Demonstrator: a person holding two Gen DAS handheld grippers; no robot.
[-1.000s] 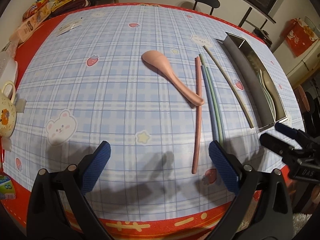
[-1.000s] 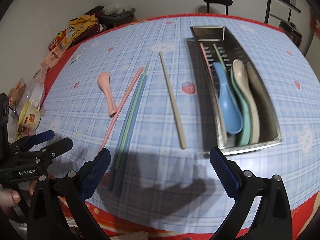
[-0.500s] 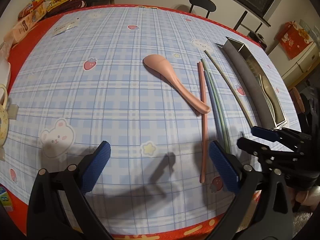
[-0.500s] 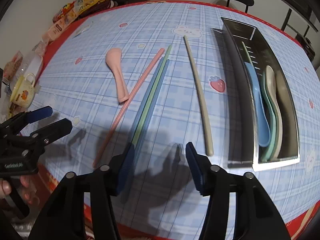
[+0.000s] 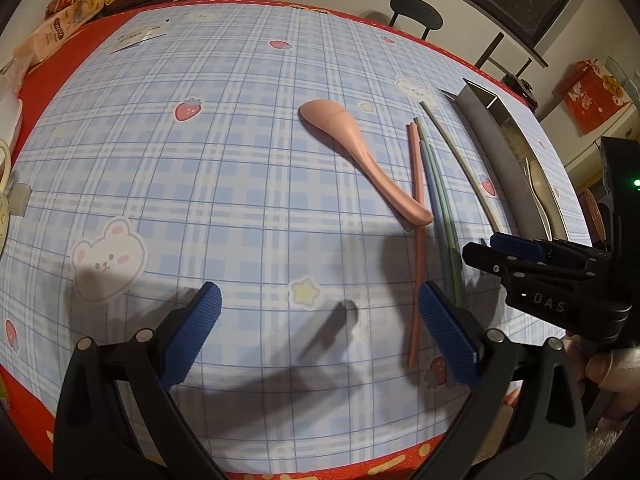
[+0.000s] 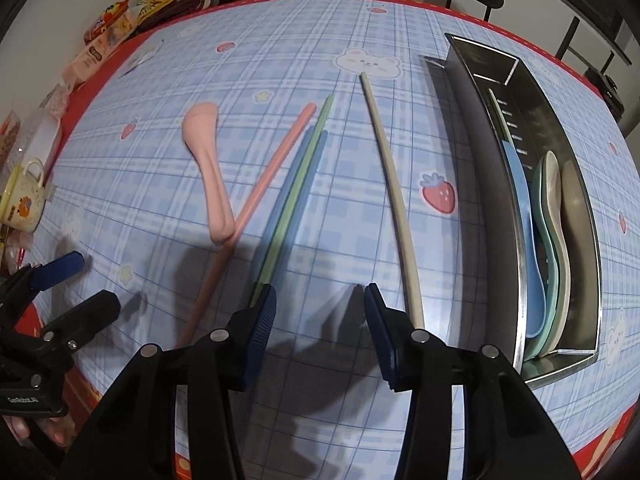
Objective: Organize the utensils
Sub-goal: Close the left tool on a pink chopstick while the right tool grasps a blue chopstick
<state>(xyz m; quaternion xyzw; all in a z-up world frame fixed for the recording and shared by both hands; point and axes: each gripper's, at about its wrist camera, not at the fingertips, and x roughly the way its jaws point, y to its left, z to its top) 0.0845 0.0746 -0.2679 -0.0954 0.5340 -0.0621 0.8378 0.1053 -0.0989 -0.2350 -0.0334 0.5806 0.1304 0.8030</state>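
A: Right wrist view: right gripper (image 6: 320, 312) is low over the tablecloth (image 6: 240, 60), jaws partly closed, nothing between them. Blue and green chopsticks (image 6: 294, 184) run just past its left pad, cream chopstick (image 6: 394, 196) just beside its right pad.

B: Left side?

A: Left gripper (image 5: 318, 320) spread wide, empty. Pink spoon (image 5: 360, 152) lies bowl-down ahead, handle crossing the pink chopstick (image 5: 418, 240).

B: Tray?

A: Metal tray (image 6: 516, 208) on the right holds blue, green and cream spoons (image 6: 550, 240).

Shiny metal tray (image 6: 516, 80); matt plastic pink spoon (image 6: 206, 160); smooth, faintly glossy checked tablecloth (image 6: 280, 40).
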